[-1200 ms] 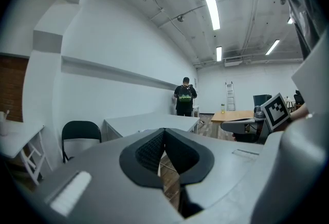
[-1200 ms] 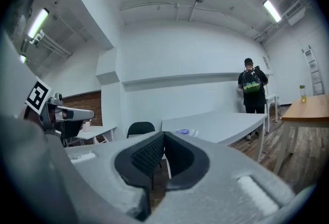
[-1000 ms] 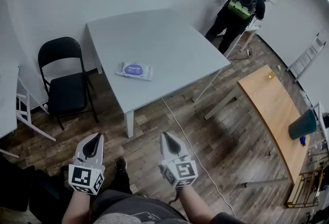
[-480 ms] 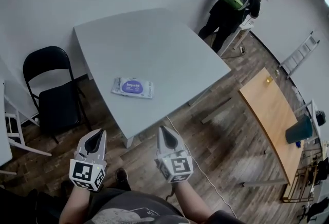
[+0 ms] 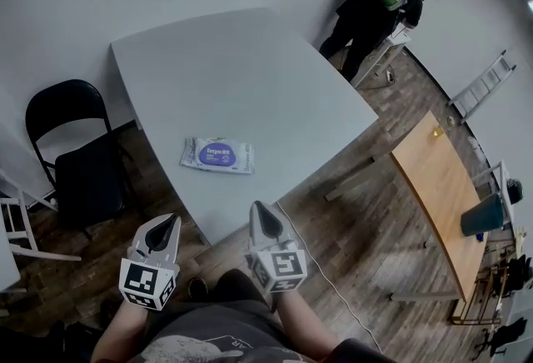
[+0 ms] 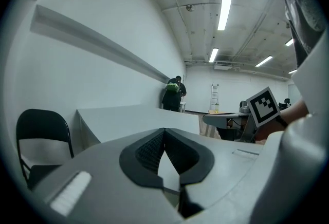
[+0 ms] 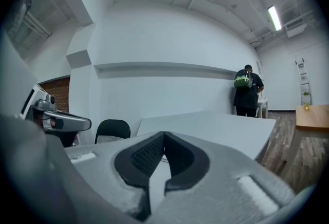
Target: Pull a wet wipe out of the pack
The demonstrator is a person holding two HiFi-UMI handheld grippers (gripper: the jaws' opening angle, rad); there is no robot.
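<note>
I hold both claws out in front of me, side by side and close to level, noses dipped a little. My forearms come in from 6 o'clock in the head view, and each marker cube sits at the wrist end, nearest my body.

My left claw (image 5: 169, 221) is pressed together. Its own view shows the dark ribbed pads meeting at the tip with nothing between them. My right claw (image 5: 260, 208) is pressed together in the same way and pinches nothing.

The two noses point toward 12 o'clock and lean slightly toward each other. Seen from my head, the near corner of the grey bench (image 5: 250, 62) falls between them. The left nose sits by the bench's left edge and the right nose by its near edge. The wooden floor (image 5: 350, 236) lies beneath my hands.

The wet wipe pack (image 5: 217, 155) lies flat on the bench with its purple label up, close to the bench's left edge. It sits at about 1 o'clock from my left claw and 11 o'clock from my right, and is well apart from both.

A black folding chair (image 5: 75, 161) stands at 9 o'clock, beside the bench. At 1 o'clock, past the far corner of the bench, a person (image 5: 376, 3) with a green backpack faces the wall. A wooden table (image 5: 433, 186) stands at 3 o'clock, and a ladder (image 5: 479, 87) leans beyond it.
</note>
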